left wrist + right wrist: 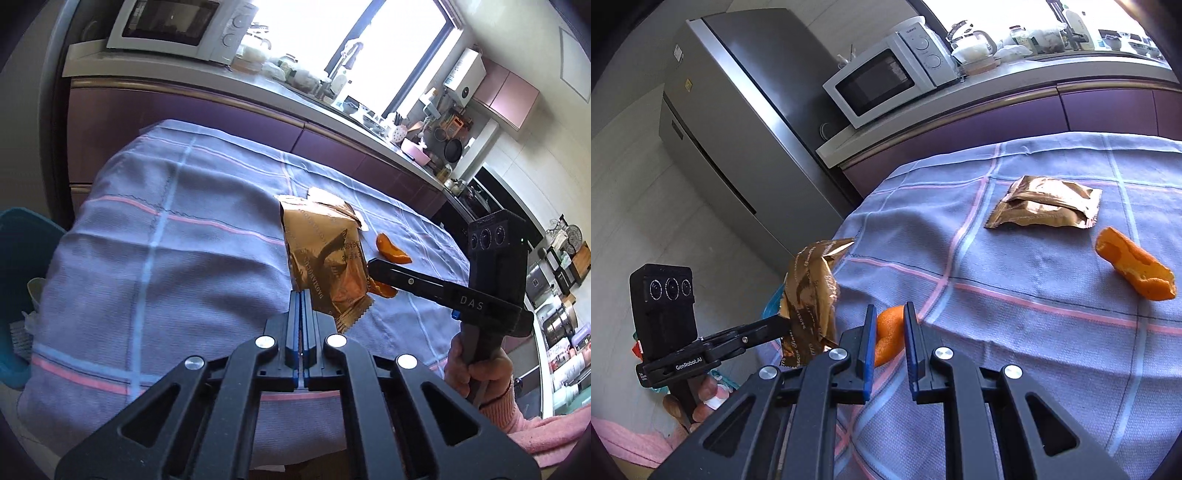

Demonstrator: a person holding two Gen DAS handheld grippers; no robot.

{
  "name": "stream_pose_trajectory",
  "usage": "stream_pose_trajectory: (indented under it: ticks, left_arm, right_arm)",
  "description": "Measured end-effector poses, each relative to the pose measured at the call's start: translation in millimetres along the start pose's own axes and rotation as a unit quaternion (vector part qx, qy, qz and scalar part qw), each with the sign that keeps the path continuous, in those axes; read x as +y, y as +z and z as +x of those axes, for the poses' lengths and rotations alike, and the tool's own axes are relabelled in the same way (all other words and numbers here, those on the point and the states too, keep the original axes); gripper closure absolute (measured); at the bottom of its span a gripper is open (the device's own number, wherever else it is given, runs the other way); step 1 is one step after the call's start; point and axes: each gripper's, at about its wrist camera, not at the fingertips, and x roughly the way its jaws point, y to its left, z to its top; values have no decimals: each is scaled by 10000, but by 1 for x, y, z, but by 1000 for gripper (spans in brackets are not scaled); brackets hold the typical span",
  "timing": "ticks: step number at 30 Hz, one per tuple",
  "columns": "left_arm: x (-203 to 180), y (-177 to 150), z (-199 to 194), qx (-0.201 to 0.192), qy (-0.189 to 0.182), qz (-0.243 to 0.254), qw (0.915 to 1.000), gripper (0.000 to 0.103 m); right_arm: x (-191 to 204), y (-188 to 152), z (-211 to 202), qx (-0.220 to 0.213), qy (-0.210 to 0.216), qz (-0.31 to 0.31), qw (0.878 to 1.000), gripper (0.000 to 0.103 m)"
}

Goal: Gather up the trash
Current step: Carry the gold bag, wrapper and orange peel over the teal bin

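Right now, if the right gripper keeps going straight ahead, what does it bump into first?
The orange peel. It already sits between the open fingers of the right gripper, so it likely meets that first, then the cloth.

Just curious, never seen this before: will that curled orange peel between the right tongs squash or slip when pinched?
The curled orange peel looks thin, so it probably bends rather than breaks. Its dimpled skin likely gives the right tongs decent hold.

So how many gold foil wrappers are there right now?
2. One crumpled gold foil wrapper is pinched in the left gripper off the table edge; a flat gold foil wrapper lies on the purple checked tablecloth. More may be hidden.
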Motion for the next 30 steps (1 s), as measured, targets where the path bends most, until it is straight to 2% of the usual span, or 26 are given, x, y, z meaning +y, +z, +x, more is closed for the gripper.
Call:
stream_pose_trajectory:
  ticks: [7,15,30]
  left_arm:
    - [39,4,-45,-383,401,-317,9980,102]
    - [76,0,-92,-734,869,-622,9916,102]
    - [122,-6,-134,-979,1480,-1049,9785,102]
  right_arm:
    - [21,11,16,69,218,-172,9996,90]
    - [54,25,36,183,537,-463,9973,90]
    - [122,41,106,662,1140,-1009,9861,90]
